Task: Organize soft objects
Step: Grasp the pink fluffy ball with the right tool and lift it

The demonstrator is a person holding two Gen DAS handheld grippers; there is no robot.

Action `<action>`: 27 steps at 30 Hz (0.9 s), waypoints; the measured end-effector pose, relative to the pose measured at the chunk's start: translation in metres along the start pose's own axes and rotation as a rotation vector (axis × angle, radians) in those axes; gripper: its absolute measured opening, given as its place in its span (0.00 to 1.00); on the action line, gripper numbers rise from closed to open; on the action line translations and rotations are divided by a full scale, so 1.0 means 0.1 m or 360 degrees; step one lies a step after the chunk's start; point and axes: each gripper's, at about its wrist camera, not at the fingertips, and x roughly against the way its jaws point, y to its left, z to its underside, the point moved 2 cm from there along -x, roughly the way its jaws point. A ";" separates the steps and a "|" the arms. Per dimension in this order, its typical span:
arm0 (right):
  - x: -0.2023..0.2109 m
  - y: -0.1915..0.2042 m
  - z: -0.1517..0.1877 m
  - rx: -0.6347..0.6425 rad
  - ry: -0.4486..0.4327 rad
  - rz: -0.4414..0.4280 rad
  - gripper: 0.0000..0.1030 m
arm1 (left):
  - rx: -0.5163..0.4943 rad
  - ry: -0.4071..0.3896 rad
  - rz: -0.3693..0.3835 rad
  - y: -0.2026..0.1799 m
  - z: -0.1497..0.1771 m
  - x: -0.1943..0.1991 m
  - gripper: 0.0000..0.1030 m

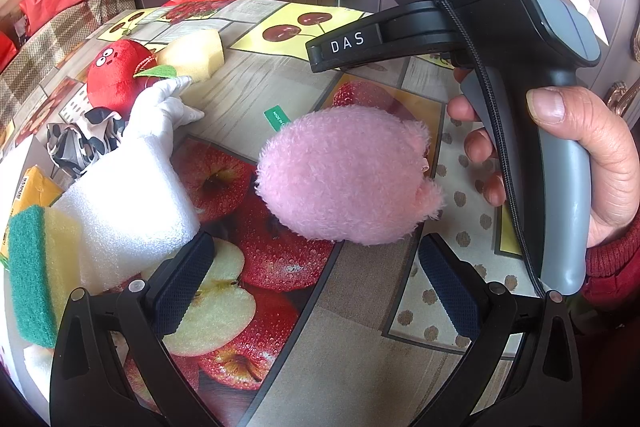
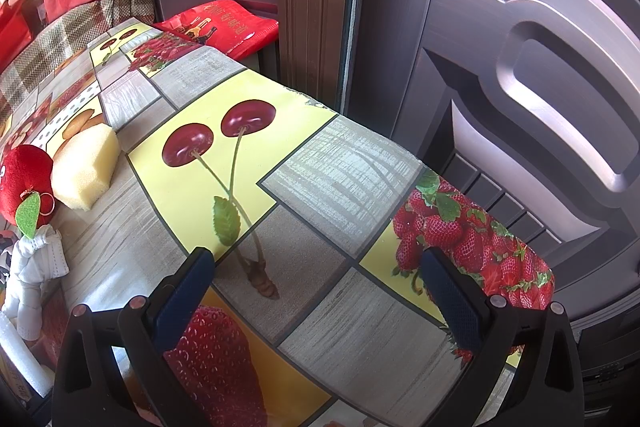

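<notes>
Lying near the middle of the left wrist frame, the pink plush toy [image 1: 348, 179] rests on the fruit-print worktop [image 1: 380, 307], just ahead of the left tongs [image 1: 316, 267], whose jaws stand wide apart and hold nothing. At the left edge of that frame sit a white foam block [image 1: 132, 203], a green and yellow scrubbing sponge [image 1: 36, 267] touching it, and a white cloth glove [image 1: 164, 107]. In the upper left are a red apple plush [image 1: 116, 71] and, touching it, a pale yellow sponge [image 1: 196, 53]. A black and white patterned cloth [image 1: 84, 139] lies between apple and foam. At the right of the frame a bare right hand [image 1: 592, 163] grips the other tool's handle. In the right wrist view, the right tongs [image 2: 316, 271] are likewise spread wide and empty, above the cherry print.
</notes>
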 end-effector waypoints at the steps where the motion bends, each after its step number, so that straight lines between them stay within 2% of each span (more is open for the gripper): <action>1: 0.00 0.00 0.00 0.0000 0.0000 0.0000 1.00 | 0.0001 0.0000 0.0001 0.00 0.00 0.00 0.99; 10: 0.00 0.00 0.00 -0.0001 0.0000 0.0000 1.00 | 0.0003 -0.0031 -0.0004 -0.01 0.01 0.06 0.99; 12: 0.00 0.00 0.00 -0.0003 -0.0001 -0.0005 1.00 | 0.0055 -0.0127 0.0018 0.00 0.01 0.21 0.99; 14: 0.00 0.01 0.00 -0.0001 0.0000 -0.0001 1.00 | 0.0139 -0.0250 0.0099 0.02 -0.03 0.47 0.99; 19: 0.00 -0.01 0.00 -0.0009 -0.0004 -0.0014 1.00 | 0.0324 -0.0612 0.0188 0.25 -0.01 1.37 1.00; 21: 0.01 -0.02 0.01 -0.0020 -0.0012 -0.0032 1.00 | 0.0407 -0.0727 0.0141 0.42 0.12 1.72 1.00; 23: 0.07 -0.07 0.01 -0.0056 -0.0056 -0.0102 1.00 | 0.0447 -0.0785 0.0027 0.58 0.31 1.94 1.00; 25: 0.22 -0.16 0.02 -0.0114 -0.0179 -0.0233 1.00 | 0.0439 -0.0753 -0.0098 0.69 0.53 2.02 1.00; 27: 0.46 -0.23 0.04 -0.0117 -0.0390 -0.0408 1.00 | 0.0450 -0.0663 -0.0163 0.75 0.75 2.02 1.00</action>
